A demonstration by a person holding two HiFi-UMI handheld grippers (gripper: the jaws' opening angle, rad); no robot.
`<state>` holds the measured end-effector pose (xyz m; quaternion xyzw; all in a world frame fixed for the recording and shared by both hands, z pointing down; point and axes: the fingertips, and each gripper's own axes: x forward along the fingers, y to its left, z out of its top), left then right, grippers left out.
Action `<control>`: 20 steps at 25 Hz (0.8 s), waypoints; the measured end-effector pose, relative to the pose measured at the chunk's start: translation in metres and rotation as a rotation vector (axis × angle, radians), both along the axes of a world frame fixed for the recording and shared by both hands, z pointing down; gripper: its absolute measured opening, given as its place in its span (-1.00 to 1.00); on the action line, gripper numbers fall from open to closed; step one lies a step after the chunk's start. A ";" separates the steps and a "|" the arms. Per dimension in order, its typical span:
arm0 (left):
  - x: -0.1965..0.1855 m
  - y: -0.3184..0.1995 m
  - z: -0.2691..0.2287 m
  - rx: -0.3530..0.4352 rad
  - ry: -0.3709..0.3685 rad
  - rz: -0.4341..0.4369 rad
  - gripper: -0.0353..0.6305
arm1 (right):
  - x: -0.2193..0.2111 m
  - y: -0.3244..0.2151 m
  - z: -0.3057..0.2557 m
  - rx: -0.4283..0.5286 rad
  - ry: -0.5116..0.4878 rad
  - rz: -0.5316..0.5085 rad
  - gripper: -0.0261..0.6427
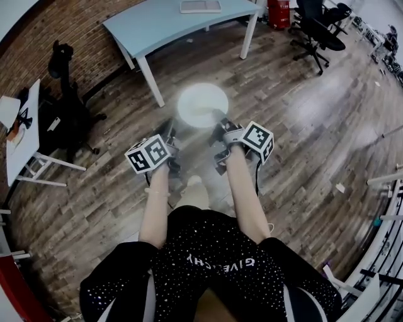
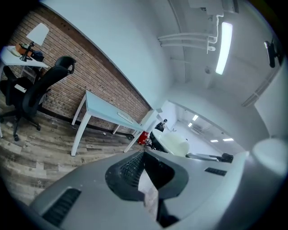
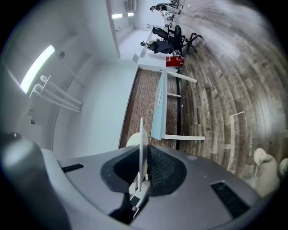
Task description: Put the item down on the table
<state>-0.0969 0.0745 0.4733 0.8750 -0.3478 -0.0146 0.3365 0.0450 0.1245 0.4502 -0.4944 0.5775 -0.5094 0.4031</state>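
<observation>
left tool (image 1: 169, 131), right tool (image 1: 220, 131); both clamped

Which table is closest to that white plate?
The light-blue table just beyond the plate; the small white table stands farther off, at the left.

Wood-plank floor (image 1: 302, 126) throughout; brick wall (image 1: 75, 31) at eleven o'clock; pale blue table (image 1: 170, 22) at twelve; black office chairs (image 1: 318, 28) and red bin (image 1: 278, 12) at one; white side table (image 1: 22, 135) at nine; ceiling tube light (image 2: 223, 47) lit.
</observation>
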 end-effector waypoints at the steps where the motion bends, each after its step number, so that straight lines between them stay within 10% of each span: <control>1: 0.006 -0.010 0.001 -0.001 -0.002 0.002 -0.86 | 0.005 -0.010 0.001 0.000 -0.005 0.000 -0.82; 20: 0.163 -0.346 -0.012 -0.006 0.041 -0.010 -0.86 | 0.159 -0.341 -0.012 -0.016 0.009 -0.026 -0.82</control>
